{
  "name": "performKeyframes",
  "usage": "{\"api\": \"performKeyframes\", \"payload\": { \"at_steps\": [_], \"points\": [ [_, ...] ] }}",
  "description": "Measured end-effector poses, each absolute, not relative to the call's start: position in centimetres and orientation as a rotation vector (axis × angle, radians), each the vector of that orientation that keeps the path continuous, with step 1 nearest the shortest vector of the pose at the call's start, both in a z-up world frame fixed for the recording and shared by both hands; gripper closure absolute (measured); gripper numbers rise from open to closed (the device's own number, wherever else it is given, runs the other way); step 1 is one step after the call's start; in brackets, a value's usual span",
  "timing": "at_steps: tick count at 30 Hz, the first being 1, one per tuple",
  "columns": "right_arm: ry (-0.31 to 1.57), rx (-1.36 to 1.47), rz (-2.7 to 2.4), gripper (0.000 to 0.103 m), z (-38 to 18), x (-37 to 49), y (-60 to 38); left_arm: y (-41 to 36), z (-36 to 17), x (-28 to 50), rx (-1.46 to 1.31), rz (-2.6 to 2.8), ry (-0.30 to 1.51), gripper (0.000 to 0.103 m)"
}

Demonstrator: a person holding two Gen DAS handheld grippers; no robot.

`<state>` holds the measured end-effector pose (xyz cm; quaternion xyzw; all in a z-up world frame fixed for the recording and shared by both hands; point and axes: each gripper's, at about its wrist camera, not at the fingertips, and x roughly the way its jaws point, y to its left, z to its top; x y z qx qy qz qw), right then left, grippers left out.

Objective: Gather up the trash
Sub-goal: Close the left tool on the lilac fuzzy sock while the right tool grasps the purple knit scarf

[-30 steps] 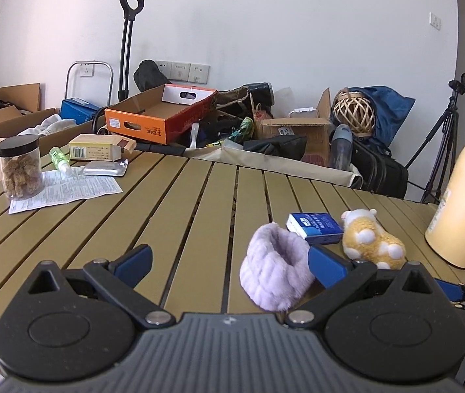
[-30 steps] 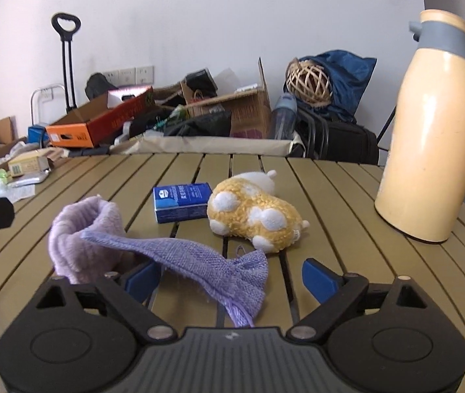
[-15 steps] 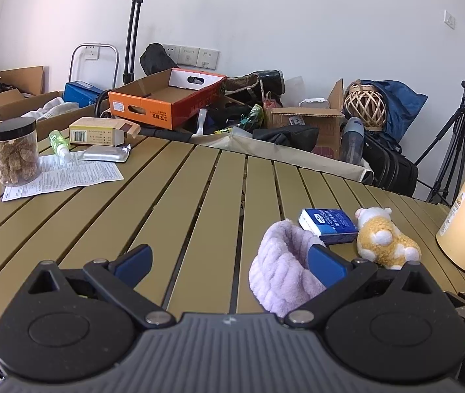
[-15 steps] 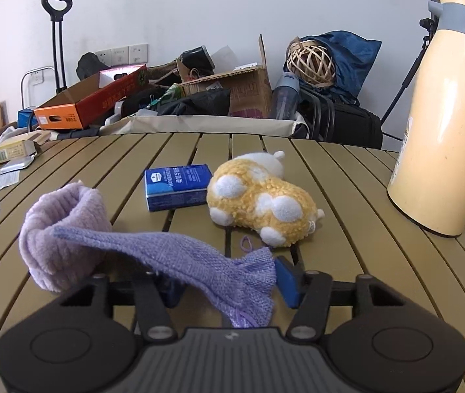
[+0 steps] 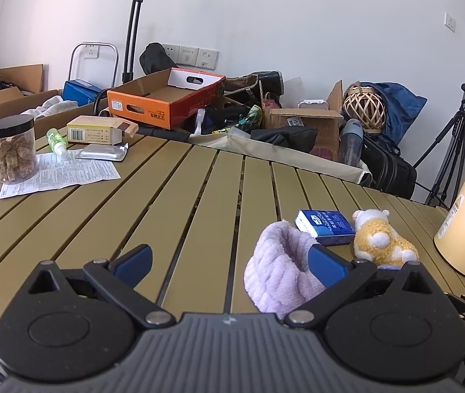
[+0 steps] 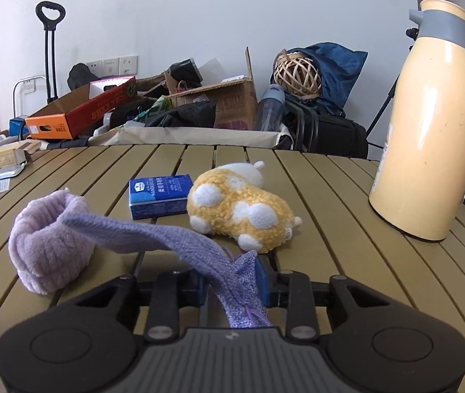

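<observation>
The lilac headband [image 6: 52,235], a fluffy loop with a flatter knitted strap, lies on the slatted table [image 6: 347,203] near its front edge; its strap runs from the loop toward the camera and passes between the fingers of the right gripper [image 6: 232,283]. The jaws of this gripper have just been closing and now pinch the strap's end, the blue pads pressed against the fabric on both sides. The fluffy loop itself rests on the slats, so the item is gripped but, by appearance, not yet lifted. The left gripper [image 5: 229,260] stands wide open and holds nothing; in its view the loop sits against the inner face of its right finger [image 5: 327,263], while the left finger is well apart from any object. Just beyond the headband lie a blue packet [image 6: 160,191] and a yellow plush toy [image 6: 242,209], touching or nearly touching each other; a cream thermos jug [image 6: 428,124] stands upright farther right. At the table's far left are a printed leaflet [image 5: 59,173], a foil pack [image 5: 103,153], a small carton [image 5: 101,130], a green bottle [image 5: 56,139] and a jar [image 5: 13,149]. No bin or bag for waste is visible. Judged from this, collection is at an early stage: one item seized, none deposited, and the other loose items untouched.
</observation>
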<state>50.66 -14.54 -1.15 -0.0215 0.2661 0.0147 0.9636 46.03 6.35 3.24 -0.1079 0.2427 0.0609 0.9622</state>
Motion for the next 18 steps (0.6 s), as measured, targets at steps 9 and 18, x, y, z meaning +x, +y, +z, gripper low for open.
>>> {"api": "performKeyframes", "payload": {
  "at_steps": [9,18],
  "points": [
    [0.431,-0.037,-0.015,0.080,0.3,48.7,-16.3,4.9,3.0,46.7,-0.231,0.112,0.493,0.000],
    [0.340,0.027,-0.086,0.080,1.2,47.0,-20.1,3.2,2.2,48.2,-0.254,0.094,0.511,0.000]
  ]
}}
